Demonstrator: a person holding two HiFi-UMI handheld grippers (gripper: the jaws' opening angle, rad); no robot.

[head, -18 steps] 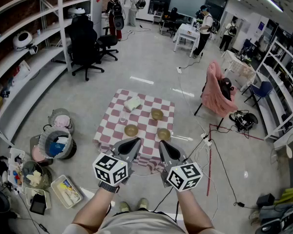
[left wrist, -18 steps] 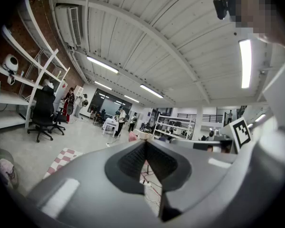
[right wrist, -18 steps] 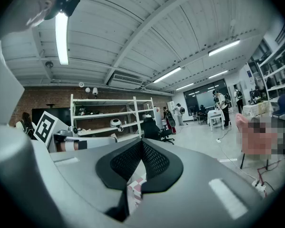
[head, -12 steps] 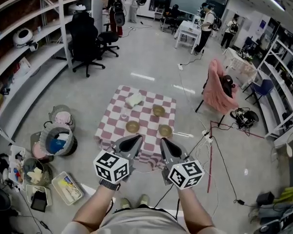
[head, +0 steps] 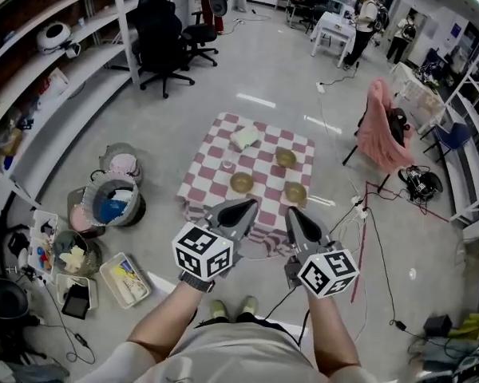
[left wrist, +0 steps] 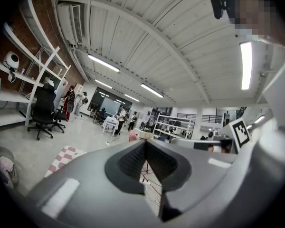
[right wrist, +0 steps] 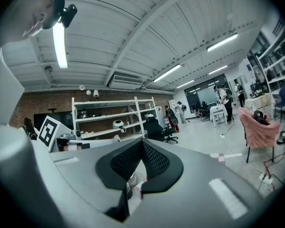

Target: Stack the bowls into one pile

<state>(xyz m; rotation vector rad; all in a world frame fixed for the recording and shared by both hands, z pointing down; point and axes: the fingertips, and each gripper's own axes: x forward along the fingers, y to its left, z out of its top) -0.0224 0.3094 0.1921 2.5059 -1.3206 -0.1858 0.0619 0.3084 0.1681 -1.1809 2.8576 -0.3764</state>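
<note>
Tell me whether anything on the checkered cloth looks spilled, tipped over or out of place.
Nothing stands out. The three bowls sit upright and apart on the checkered cloth, with no spill visible. Only the cloth's near edge looks a little rumpled. Small damage cannot be judged from here.

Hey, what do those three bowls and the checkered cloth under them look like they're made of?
The bowls are tan-brown with a dull, even look. That suggests wood or bamboo, though from this far away plastic or matte ceramic can't be ruled out. The cloth has red-and-white checks and is probably woven fabric, since its near edge hangs and wrinkles softly instead of lying stiff.
</note>
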